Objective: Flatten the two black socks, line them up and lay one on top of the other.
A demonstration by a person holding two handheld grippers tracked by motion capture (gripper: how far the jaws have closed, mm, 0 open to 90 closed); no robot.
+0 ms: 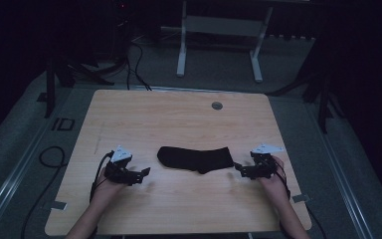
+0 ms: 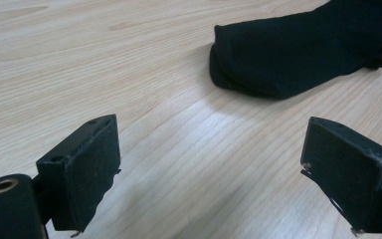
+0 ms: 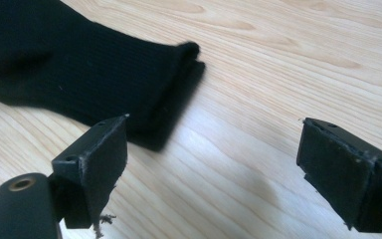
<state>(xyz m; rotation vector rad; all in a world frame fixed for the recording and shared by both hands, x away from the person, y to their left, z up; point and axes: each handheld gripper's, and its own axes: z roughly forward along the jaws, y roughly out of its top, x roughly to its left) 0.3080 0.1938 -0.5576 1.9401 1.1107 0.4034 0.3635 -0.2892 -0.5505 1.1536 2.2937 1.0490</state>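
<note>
Sock (image 1: 195,159), black, lies flat mid-table on the light wood table (image 1: 179,119), toe end twd the left, cuff twd the right, heel bump on the near edge. L gripper (image 1: 140,175) sits left of the toe, close but apart; in its own view its jaws are wide open w/ nothing btwn them, toe ahead. R gripper (image 1: 238,169) is just beside the cuff, jaws also spread wide & empty, one jaw at the cuff's edge

Wooden table (image 1: 179,119), light grain, rounded corners; round grey cable port (image 1: 217,105) near far edge. Black sock (image 1: 195,158) lying flat at centre. White desk frame (image 1: 219,30) beyond, on grey floor (image 1: 10,149). Black cables (image 1: 134,59) on floor.
</note>
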